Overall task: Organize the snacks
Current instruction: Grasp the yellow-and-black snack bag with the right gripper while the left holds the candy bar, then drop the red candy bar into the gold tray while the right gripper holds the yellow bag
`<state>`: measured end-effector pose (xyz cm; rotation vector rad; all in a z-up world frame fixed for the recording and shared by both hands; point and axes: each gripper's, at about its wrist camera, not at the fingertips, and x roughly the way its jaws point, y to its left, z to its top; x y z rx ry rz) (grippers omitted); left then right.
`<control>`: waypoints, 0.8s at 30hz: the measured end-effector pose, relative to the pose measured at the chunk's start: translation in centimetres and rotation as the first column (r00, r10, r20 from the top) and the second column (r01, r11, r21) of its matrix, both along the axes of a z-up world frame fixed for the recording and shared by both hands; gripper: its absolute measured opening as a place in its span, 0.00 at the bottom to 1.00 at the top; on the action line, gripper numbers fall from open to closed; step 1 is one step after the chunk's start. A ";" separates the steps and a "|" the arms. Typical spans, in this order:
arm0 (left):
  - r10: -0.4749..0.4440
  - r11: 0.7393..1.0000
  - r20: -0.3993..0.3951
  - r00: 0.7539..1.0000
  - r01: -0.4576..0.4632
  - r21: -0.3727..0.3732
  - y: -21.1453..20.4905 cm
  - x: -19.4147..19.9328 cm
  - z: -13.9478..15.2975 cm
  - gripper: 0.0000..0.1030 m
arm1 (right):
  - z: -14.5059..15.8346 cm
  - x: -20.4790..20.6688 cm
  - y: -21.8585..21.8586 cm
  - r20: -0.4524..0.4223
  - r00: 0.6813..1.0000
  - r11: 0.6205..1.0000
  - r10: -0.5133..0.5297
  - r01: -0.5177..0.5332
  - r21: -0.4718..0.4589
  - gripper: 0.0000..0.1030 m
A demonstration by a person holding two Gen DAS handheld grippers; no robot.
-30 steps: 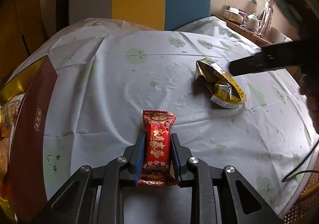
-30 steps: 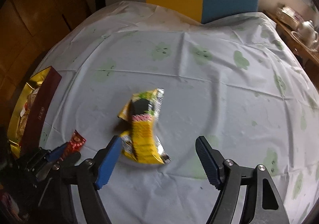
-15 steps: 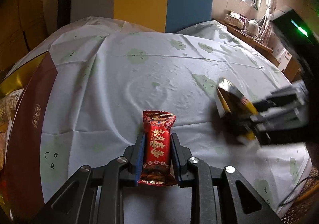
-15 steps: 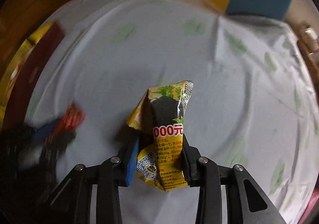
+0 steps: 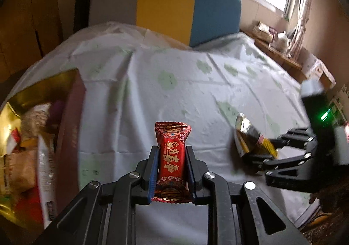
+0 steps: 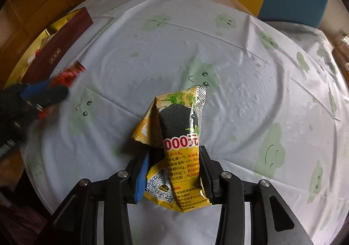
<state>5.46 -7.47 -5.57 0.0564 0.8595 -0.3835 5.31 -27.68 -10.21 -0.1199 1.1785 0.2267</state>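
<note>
Reading "000元" on the crumpled yellow snack bag, right gripper pinching it, left gripper clamping a red gold-lettered candy

R gripper jaws clamp yellow snack pack over table.

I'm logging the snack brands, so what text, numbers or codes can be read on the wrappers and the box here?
"000元", white on red, on the crumpled yellow snack packet in the right gripper.
"600g", "200g", in that packet's smaller print; the other lines and QR codes are too small.
Gold Chinese characters on the red candy wrapper in the left gripper: too stylised to read.
Gold mark on the dark red box: blurred.
</note>
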 end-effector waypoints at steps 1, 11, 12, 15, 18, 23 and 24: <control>0.008 1.000 0.022 1.000 -0.008 0.002 0.4 -0.3 0.8 0.22 | -0.1 -0.2 0.3 0.003 1.000 1.000 0.005 -0.005 -0.008 0.42; 0.078 0.996 0.118 0.990 -0.081 0.023 3.9 -2.1 5.0 0.22 | -1.0 -1.2 4.4 0.039 0.997 0.994 0.066 -0.063 -0.094 0.42; 0.084 0.996 0.119 0.989 -0.088 0.028 4.2 -2.2 5.1 0.22 | -1.0 -1.2 4.5 0.040 0.997 0.993 0.068 -0.064 -0.096 0.42; 0.102 0.994 0.110 0.989 -0.106 0.032 5.3 -2.4 5.2 0.22 | -0.9 -1.5 4.9 0.045 0.996 0.992 0.073 -0.068 -0.104 0.42; 0.119 0.992 0.094 0.988 -0.122 0.026 7.0 -2.7 5.1 0.22 | -1.0 -1.7 5.2 0.051 0.995 0.991 0.081 -0.075 -0.115 0.42; 0.175 0.985 0.032 0.984 -0.175 0.000 10.9 -2.7 4.5 0.22 | -1.3 -2.0 5.4 0.062 0.993 0.987 0.096 -0.087 -0.132 0.42; 0.203 0.979 0.018 0.979 -0.203 -0.015 12.3 -2.7 4.4 0.22 | -1.2 -2.1 5.5 0.063 0.993 0.987 0.099 -0.090 -0.136 0.42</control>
